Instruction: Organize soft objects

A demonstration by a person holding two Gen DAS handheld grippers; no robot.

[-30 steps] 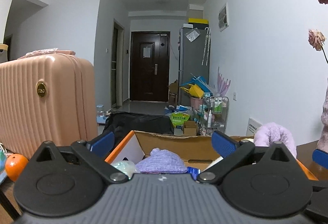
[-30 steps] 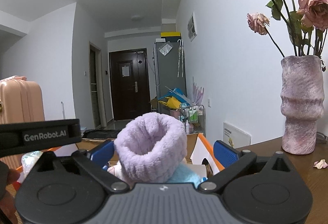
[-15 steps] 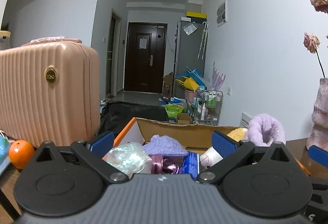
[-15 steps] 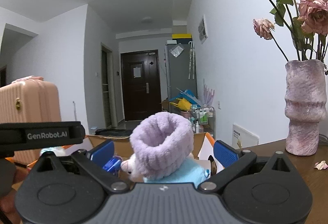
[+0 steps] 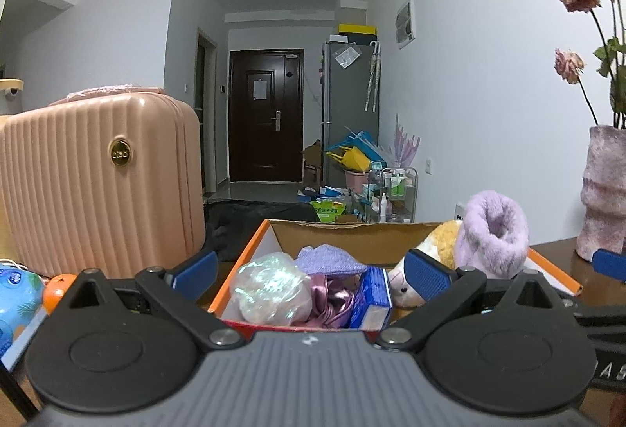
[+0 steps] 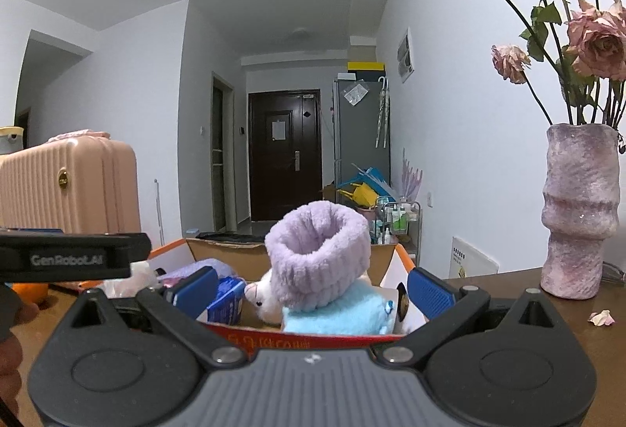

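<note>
While both views now sit further back than a second ago, plush toy (image 6: 321,294) with lilac cuff (image 6: 319,247) rests inside cardboard box (image 5: 352,235). Right gripper (image 6: 311,288) spread wide, empty; left gripper (image 5: 311,270) also wide, empty. Placement seems finished; next soft item needed.

Fluffy plush toy (image 6: 317,270) (cardboard box (image 6: 219,251)), ribbed suitcase (image 5: 98,176).

The cardboard box (image 5: 354,237) is packed full: a plush toy (image 6: 313,270) fills its 3 o'clock side, a shiny bundle (image 5: 272,288) its 9 o'clock side. A suitcase (image 5: 98,176) stands at 9 o'clock, a vase (image 6: 579,208) at 3 o'clock; above the box is open.
</note>
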